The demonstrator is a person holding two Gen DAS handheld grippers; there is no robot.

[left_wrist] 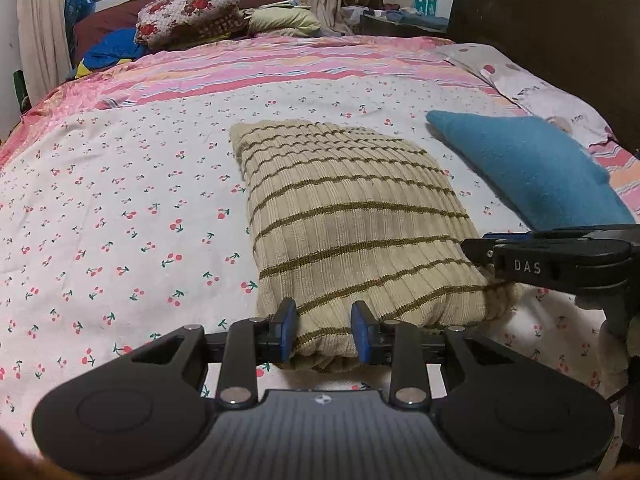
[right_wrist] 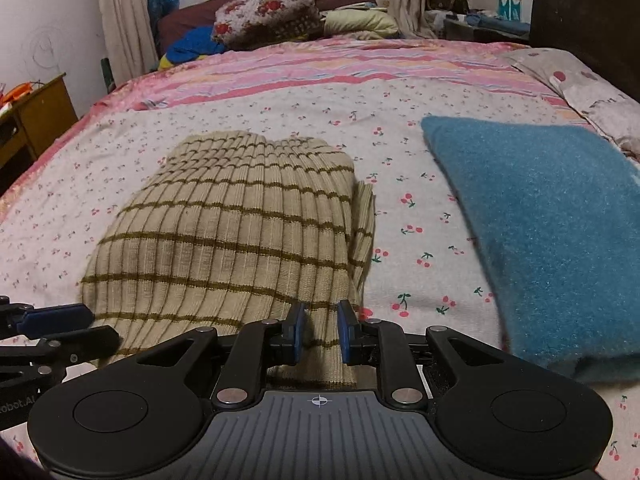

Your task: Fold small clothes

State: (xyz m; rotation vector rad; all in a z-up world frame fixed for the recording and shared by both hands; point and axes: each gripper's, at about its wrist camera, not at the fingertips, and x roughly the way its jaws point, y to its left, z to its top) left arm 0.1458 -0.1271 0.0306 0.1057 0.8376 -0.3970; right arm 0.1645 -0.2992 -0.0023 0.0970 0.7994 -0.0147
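A beige ribbed knit garment with brown stripes lies folded on the cherry-print bedsheet. My left gripper is at its near edge, the blue pads either side of the fabric edge with a gap between them. My right gripper is at the garment's near right corner, the pads close on both sides of a fold of fabric. The right gripper also shows in the left wrist view at the garment's right edge. The left gripper shows at the left edge of the right wrist view.
A folded blue fuzzy garment lies to the right on the bed. A pillow and dark headboard are at far right. Pillows and bedding pile at the far end. A wooden cabinet stands left of the bed.
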